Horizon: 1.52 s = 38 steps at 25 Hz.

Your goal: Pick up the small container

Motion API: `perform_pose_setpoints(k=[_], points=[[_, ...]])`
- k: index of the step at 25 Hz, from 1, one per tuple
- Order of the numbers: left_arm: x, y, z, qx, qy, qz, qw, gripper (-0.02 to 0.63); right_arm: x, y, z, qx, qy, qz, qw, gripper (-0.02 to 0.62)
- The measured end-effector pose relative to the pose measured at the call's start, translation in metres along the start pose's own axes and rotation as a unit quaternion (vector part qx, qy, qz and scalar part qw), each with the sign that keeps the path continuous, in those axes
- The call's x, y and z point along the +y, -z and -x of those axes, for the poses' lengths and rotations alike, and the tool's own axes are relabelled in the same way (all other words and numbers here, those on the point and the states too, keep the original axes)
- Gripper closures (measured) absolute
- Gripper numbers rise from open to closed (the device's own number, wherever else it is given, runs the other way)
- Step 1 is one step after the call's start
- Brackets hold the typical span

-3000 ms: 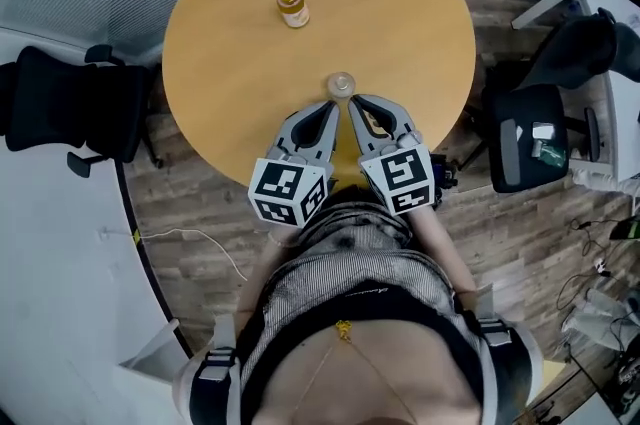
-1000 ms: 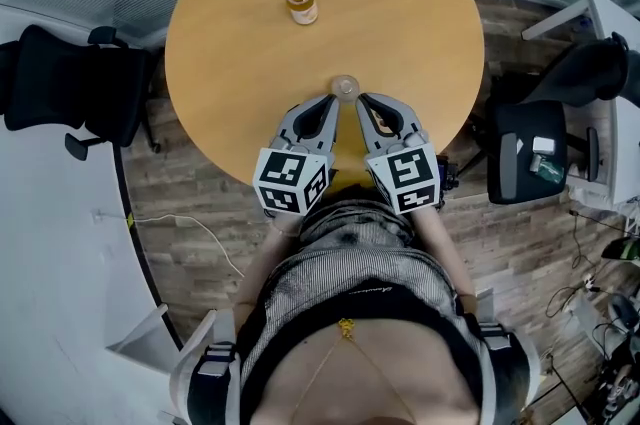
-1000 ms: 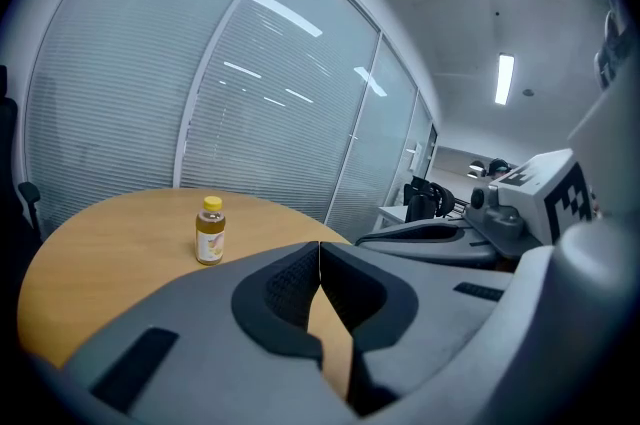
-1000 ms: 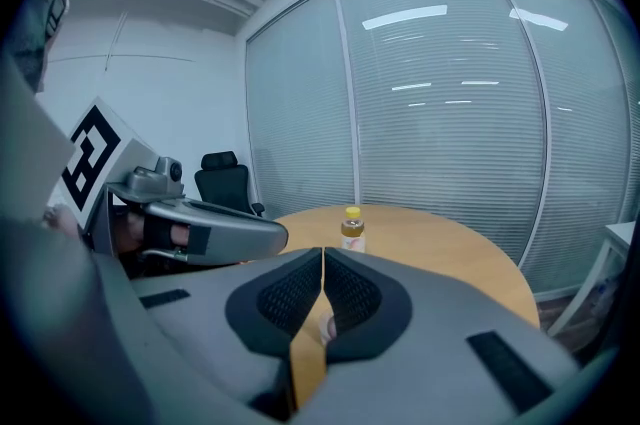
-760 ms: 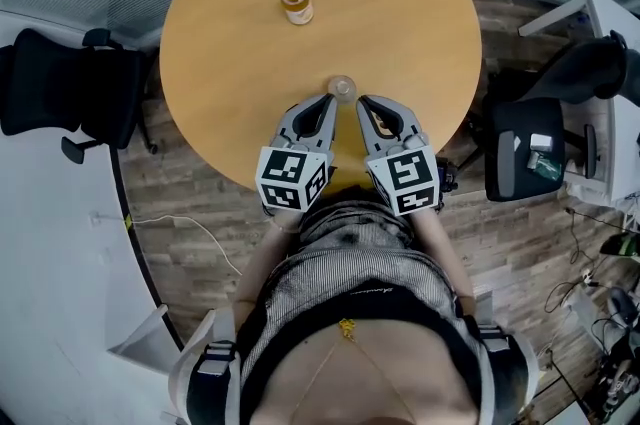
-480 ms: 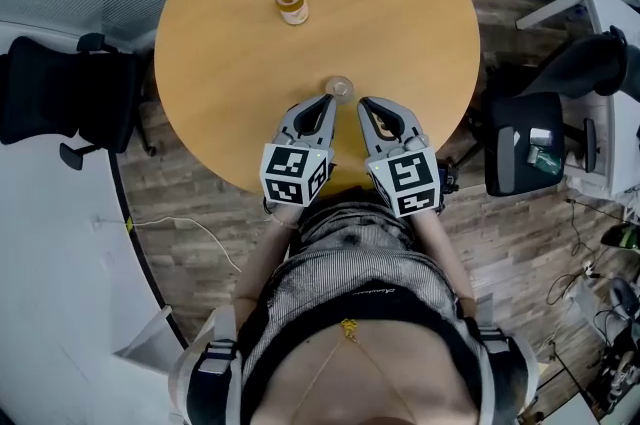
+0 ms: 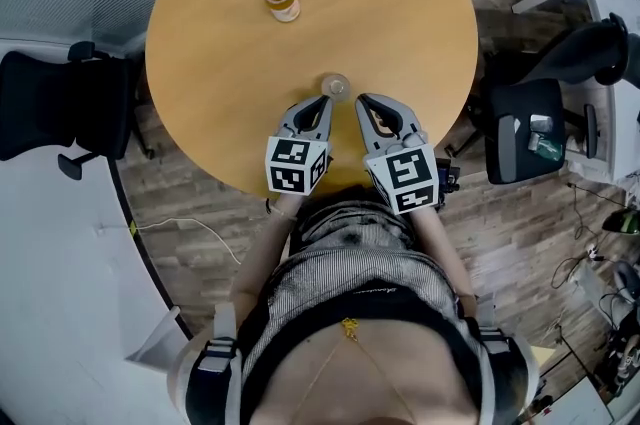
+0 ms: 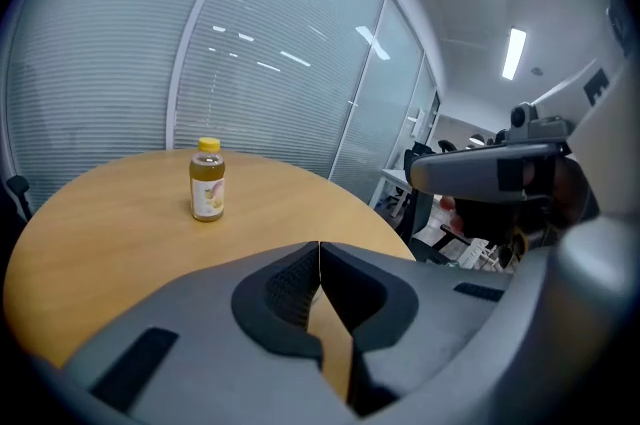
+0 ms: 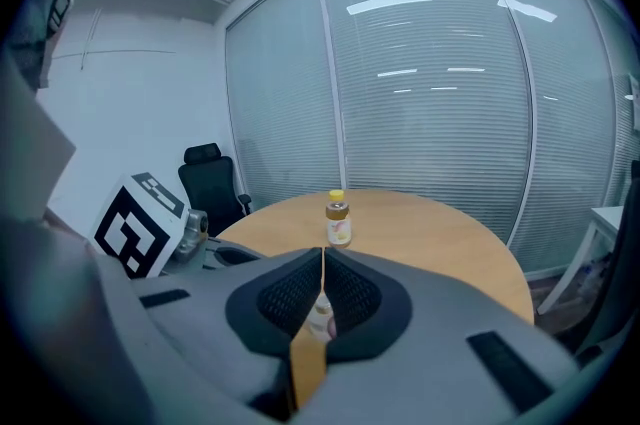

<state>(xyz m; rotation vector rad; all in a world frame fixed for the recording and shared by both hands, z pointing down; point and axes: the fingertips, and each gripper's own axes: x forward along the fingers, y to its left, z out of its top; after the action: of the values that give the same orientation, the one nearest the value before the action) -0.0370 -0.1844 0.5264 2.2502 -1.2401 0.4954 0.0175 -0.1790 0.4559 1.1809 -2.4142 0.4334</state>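
The round wooden counter (image 7: 400, 13) carries two things. A bottle (image 7: 281, 0) with a yellow cap stands toward the far side. The small container (image 7: 335, 85), clear and low, sits near the person's edge.

From the head view, the left hand-held gripper (image 7: 322, 101) and the right hand-held gripper (image 7: 362, 101) point inward at the small container. Their tips lie just beside it on either side, and I cannot tell from there whether either touches it.

The left gripper view settles that gripper's state. The left hand-held gripper (image 8: 319, 248) is clenched, its pads meeting in a thin line with nothing between them. The bottle (image 8: 207, 180) stands upright well beyond it, but the small container does not show in this view at all.

The right gripper view shows the right hand-held gripper (image 9: 322, 253) clenched too, tips together and empty. Through the narrow gap below the tips a sliver of the small container (image 9: 320, 318) shows, lying on the counter past the jaws. This view also catches the bottle (image 9: 338, 218) straight ahead, and a black office chair (image 9: 210, 175) by the glass wall.
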Motion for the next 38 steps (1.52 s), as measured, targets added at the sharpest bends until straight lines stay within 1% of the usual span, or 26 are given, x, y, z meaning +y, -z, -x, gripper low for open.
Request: perform_pose_setpoints(k=[9,18,32,38], points=[[0.008,0.033,-0.02,0.052,0.009,-0.003,0.9986,0.586,-0.004,0.01,0.0,0.016,0.017,-0.013,1.0,0.574],[0.012,0.045,-0.032,0.076,0.016,-0.002,0.9969,0.586,-0.009,0.015,-0.001,0.021,0.026,-0.019,0.999,0.574],[0.015,0.052,-0.04,0.092,0.02,-0.002,0.9956,0.586,-0.013,0.024,-0.002,0.034,0.035,-0.025,0.998,0.574],[0.017,0.053,-0.04,0.089,0.022,-0.011,0.9957,0.585,-0.013,0.025,-0.004,0.035,0.031,-0.024,0.999,0.574]])
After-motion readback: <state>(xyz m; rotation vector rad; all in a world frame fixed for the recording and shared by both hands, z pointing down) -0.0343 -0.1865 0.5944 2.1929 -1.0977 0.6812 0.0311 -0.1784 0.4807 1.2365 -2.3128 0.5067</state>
